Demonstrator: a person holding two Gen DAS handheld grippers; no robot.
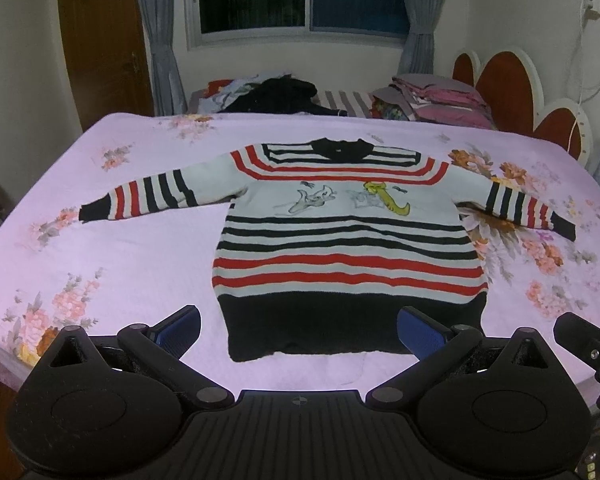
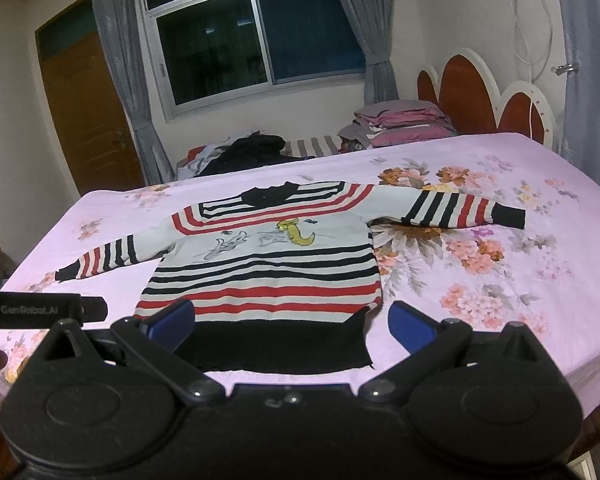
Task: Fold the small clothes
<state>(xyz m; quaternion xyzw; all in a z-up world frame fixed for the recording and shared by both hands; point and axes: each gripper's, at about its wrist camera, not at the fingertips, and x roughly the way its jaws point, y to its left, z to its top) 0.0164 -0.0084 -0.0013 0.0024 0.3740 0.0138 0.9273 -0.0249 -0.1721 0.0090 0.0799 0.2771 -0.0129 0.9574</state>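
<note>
A small striped sweater (image 1: pixel 346 248) (image 2: pixel 268 280), white with black and red bands, a black hem and cartoon prints on the chest, lies flat and face up on the pink floral bedsheet (image 1: pixel 112 248) (image 2: pixel 480 288). Both sleeves are spread out to the sides. My left gripper (image 1: pixel 300 330) hovers open just above the black hem, its blue pads wide apart with nothing between them. My right gripper (image 2: pixel 292 328) is also open, held over the hem's right part. Its left pad overlaps the hem in view; contact cannot be told.
Folded pink and grey bedding (image 1: pixel 436 104) (image 2: pixel 404 124) and a loose heap of dark clothes (image 1: pixel 268 94) (image 2: pixel 244 152) lie on a second bed behind. A red and white headboard (image 2: pixel 484 96) stands at the right. The bed's front edge runs just below the hem.
</note>
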